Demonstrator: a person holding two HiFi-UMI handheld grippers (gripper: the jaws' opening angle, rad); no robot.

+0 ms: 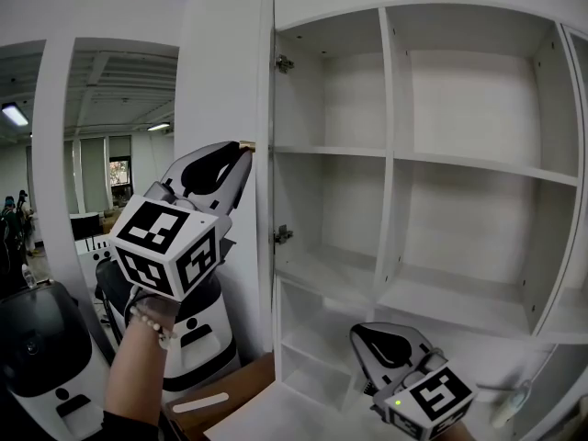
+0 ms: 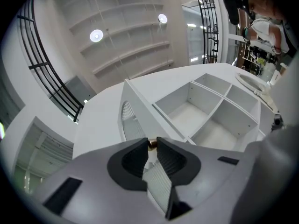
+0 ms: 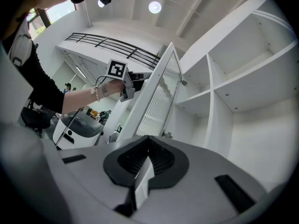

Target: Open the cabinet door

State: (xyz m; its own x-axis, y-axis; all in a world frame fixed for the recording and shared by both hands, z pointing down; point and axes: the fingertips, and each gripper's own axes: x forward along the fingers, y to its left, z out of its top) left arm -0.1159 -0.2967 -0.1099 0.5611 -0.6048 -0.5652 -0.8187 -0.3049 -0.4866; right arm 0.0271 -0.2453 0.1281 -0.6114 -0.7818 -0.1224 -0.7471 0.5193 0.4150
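Note:
The white cabinet (image 1: pixel 395 154) stands with its left door (image 1: pixel 225 108) swung out, so the head view sees it nearly edge-on. A small brass knob (image 1: pixel 246 143) sits at the door's free edge. My left gripper (image 1: pixel 244 151) is raised to it and shut on the knob (image 2: pixel 152 144), whose tip shows between the dark pads. In the right gripper view the slatted door panel (image 3: pixel 161 97) angles away from the shelves, with the left gripper (image 3: pixel 136 82) at its edge. Low in front of the bottom shelf, my right gripper (image 1: pixel 363 336) is shut with nothing in it.
The bare shelf compartments (image 1: pixel 469 108) lie open behind the door, with two hinges (image 1: pixel 283 63) (image 1: pixel 282 235) on the left wall. White machines (image 1: pixel 37 356) (image 1: pixel 197 329) stand at the lower left beside a brown board (image 1: pixel 220 393).

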